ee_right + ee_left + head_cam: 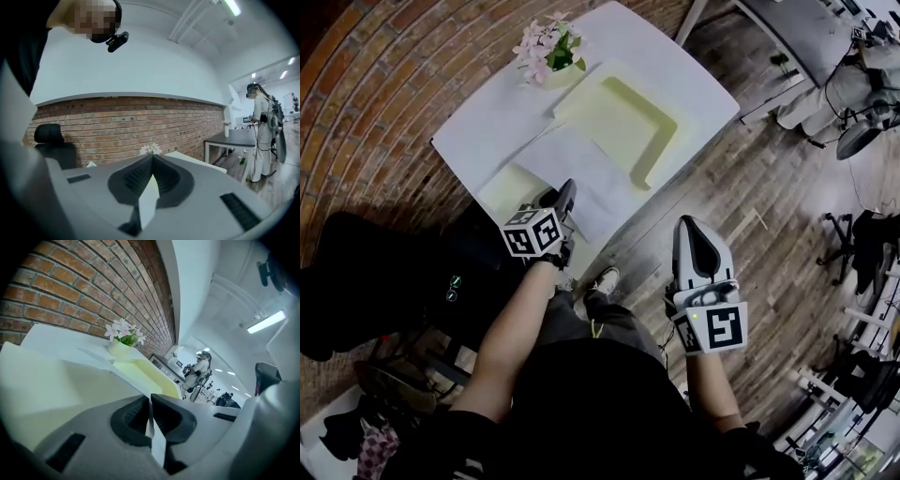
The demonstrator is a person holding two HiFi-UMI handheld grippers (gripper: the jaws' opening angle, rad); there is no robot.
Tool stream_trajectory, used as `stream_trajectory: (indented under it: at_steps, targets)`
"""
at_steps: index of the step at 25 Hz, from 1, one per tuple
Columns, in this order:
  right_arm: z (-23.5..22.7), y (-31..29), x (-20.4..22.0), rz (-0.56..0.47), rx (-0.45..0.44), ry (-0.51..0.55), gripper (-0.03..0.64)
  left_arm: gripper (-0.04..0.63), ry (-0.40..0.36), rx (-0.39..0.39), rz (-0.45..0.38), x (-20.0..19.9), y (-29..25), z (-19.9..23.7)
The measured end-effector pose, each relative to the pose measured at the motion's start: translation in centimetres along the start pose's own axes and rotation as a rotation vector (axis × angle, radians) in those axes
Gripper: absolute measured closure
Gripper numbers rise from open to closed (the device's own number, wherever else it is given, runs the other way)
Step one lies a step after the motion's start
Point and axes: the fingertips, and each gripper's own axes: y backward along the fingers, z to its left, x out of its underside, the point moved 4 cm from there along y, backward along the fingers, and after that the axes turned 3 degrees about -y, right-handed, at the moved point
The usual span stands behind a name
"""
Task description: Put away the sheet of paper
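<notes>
Pinching the near edge of the sheet (581, 169), mid-frame, in the tight-shut left claw (567, 194), ready to slide it across the tabletop (487, 122) into the tray (647, 112), with the right claw (692, 223) closed and empty at lower right.

One table (478, 131) holds two trays, a big tray (614, 117) at three o'clock and a small tray (502, 192) at eight. It also holds one sheet of paper (581, 169) and one flower pot (548, 56) at eleven. There are two grippers: left gripper (567, 190), right gripper (689, 225).
</notes>
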Motion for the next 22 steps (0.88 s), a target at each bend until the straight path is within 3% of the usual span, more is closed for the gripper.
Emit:
stream_trajectory:
  at_steps: [12,22]
  targets:
    - [-2.0,-0.8,0.6,0.032,0.010,0.000,0.604,0.571,0.093,-0.042,-0.031,-0.8,-4.3,1.0]
    - [-2.6,-1.3,0.3,0.011,0.004,-0.032,0.604,0.571,0.097,-0.057,-0.067,-2.0,-4.9,1.4]
